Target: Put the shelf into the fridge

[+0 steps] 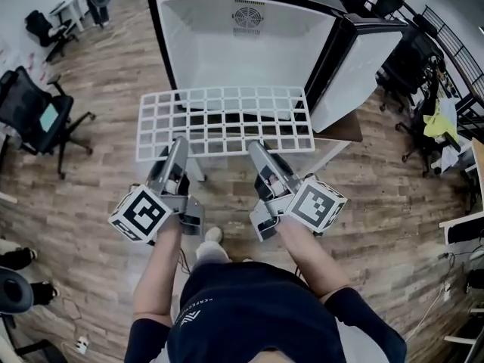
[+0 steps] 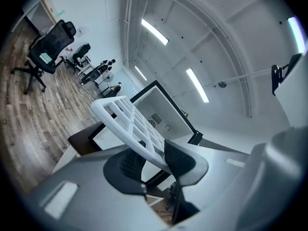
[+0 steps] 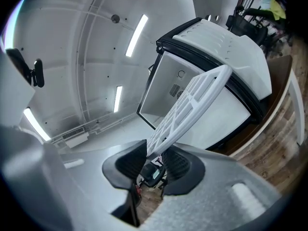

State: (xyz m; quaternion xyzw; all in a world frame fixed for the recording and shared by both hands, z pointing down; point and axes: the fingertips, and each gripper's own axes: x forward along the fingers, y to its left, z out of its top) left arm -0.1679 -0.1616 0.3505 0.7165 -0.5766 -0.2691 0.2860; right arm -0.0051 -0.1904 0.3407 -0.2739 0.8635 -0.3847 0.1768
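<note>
In the head view, the fridge [image 1: 249,51] stands open at the top of the frame, its white inside facing the person and its door [image 1: 357,70] swung out to the right. It sits on a low bench [image 1: 344,129] over a wooden floor [image 1: 98,187]. The white grid shelf [image 1: 227,119] hangs roughly level in the air just in front of the fridge opening, not inside it. The left gripper [image 1: 174,148] grips the shelf's near edge toward the left, and the right gripper [image 1: 255,151] grips the same edge toward the right. A black office chair [image 1: 38,116] stands well apart at the left.

In the left gripper view, the left gripper [image 2: 153,159] is closed on the shelf [image 2: 126,118]: both dark pads press on the near rim, and the grid runs away from them toward the open fridge [image 2: 156,107]. Office chairs [image 2: 50,47] stand at the upper left of this tilted picture.

In the right gripper view, the right gripper [image 3: 156,160] is clamped on the shelf [image 3: 192,105] at its edge. The grid rises from the pads toward the fridge [image 3: 166,81], whose black-framed opening lies just beyond the shelf's far edge. The brown bench [image 3: 272,107] shows beneath it.
</note>
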